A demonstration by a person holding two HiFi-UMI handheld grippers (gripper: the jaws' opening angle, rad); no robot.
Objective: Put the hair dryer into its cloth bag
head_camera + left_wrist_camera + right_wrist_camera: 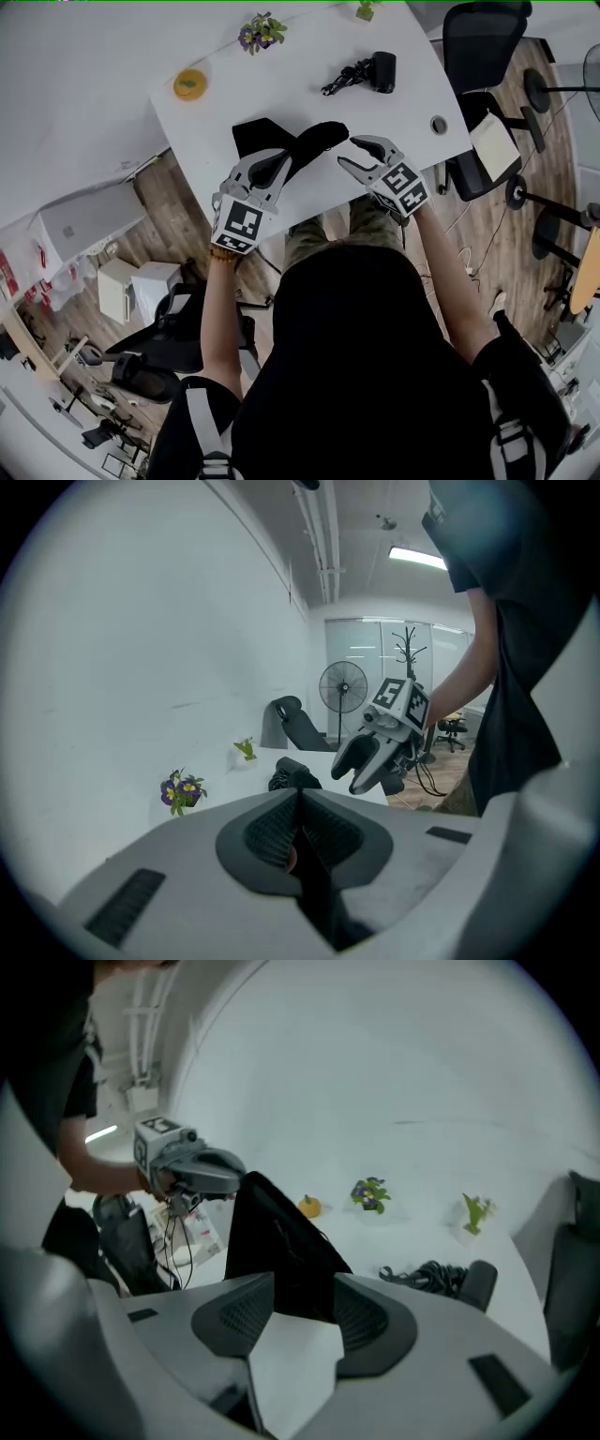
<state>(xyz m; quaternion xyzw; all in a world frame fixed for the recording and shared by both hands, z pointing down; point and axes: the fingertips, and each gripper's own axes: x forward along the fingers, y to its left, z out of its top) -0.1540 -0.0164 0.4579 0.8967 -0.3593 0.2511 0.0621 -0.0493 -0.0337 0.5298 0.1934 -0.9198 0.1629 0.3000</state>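
Note:
A black cloth bag (302, 148) hangs over the near part of the white table (281, 84). My left gripper (281, 161) is shut on its left end; in the left gripper view the black cloth (314, 878) is pinched between the closed jaws. My right gripper (349, 153) stands open just right of the bag's free end, its pads not pressing on anything. In the right gripper view the bag (281, 1251) hangs just beyond the open jaws. The black hair dryer (367, 73) lies with its coiled cord at the table's far side, apart from both grippers.
A small orange object (190, 83), a pot of purple flowers (260, 34) and a small green plant (366, 9) stand along the table's far edge. A round cable hole (439, 124) is at the right end. An office chair (483, 42) stands beyond the right edge.

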